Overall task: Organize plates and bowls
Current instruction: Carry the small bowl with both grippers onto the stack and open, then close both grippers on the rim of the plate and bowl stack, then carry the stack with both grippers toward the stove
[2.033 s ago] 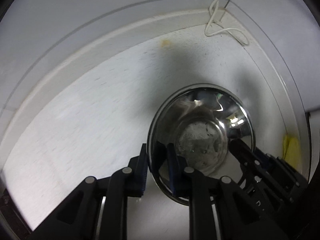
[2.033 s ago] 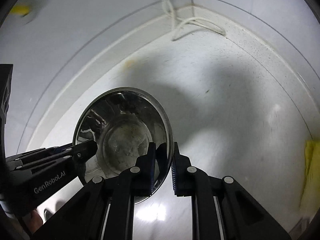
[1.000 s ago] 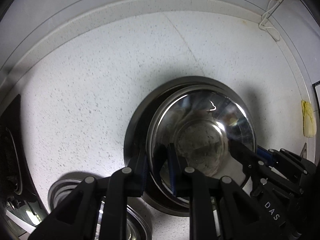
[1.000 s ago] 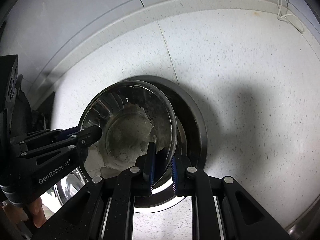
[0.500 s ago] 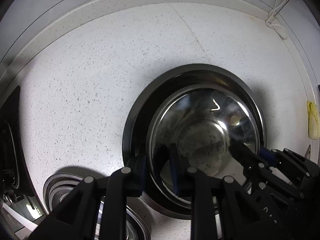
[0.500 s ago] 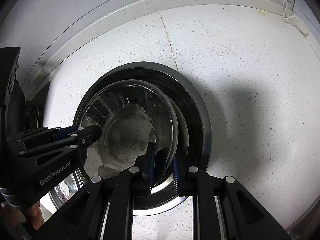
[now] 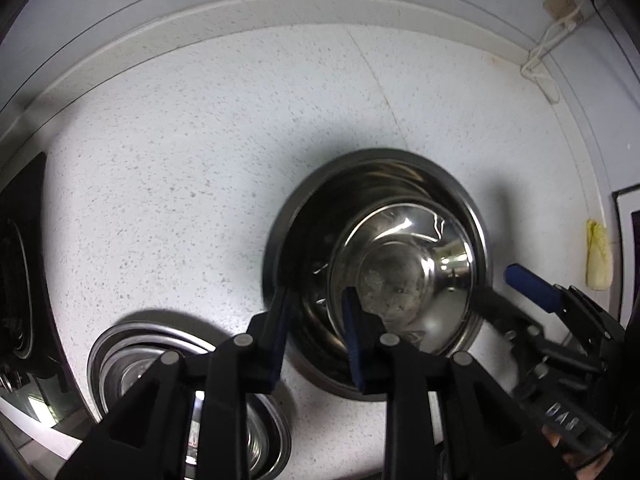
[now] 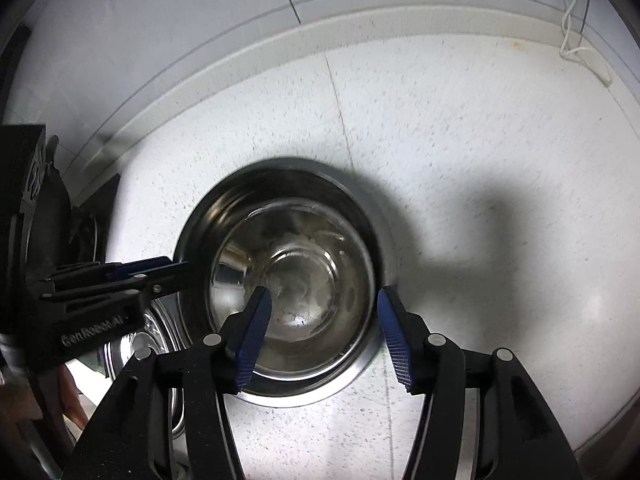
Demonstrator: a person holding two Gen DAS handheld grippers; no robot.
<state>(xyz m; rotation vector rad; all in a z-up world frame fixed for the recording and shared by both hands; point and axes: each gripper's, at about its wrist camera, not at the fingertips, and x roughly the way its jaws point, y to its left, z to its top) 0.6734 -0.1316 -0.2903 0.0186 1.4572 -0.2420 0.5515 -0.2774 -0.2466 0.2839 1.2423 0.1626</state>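
Left gripper (image 7: pixel 316 334): points straight down at the speckled white counter (image 7: pixel 200 160); its jaws have just been opening and stand a little apart, pressing on nothing.
Right gripper (image 8: pixel 324 334): tilts steeply down from the other side; its jaws have just been opening and stand wide, released, with no pad on metal.
Small steel bowl (image 7: pixel 404 276): sits nested inside the large steel bowl (image 7: pixel 304 240), which rests on the counter.
Bowl against left fingers: the near wall of the large bowl shows in the gap between the two blue pads; the inner pad (image 7: pixel 352 332) lies over the small bowl's rim, and contact cannot be told from this angle.
Bowl against right fingers: the nested pair shows between and beyond the spread pads; one pad (image 8: pixel 254 332) lies over the small bowl's (image 8: pixel 296 276) inside, the other (image 8: pixel 394 340) over the large bowl's (image 8: pixel 380 240) outer edge.
Left wrist view alone: further stacked steel dishes (image 7: pixel 132 364) lie just beside the large bowl near the lower left, a yellow cloth (image 7: pixel 598 256) by the counter's far right, a wall socket (image 7: pixel 560 2) with white cable (image 7: pixel 540 64), and the right gripper (image 7: pixel 532 284) entering from the right.
Right wrist view alone: the left gripper (image 8: pixel 168 270) reaches in from the left at the large bowl's rim, with a fingertip of the person's hand (image 8: pixel 72 396) below it.
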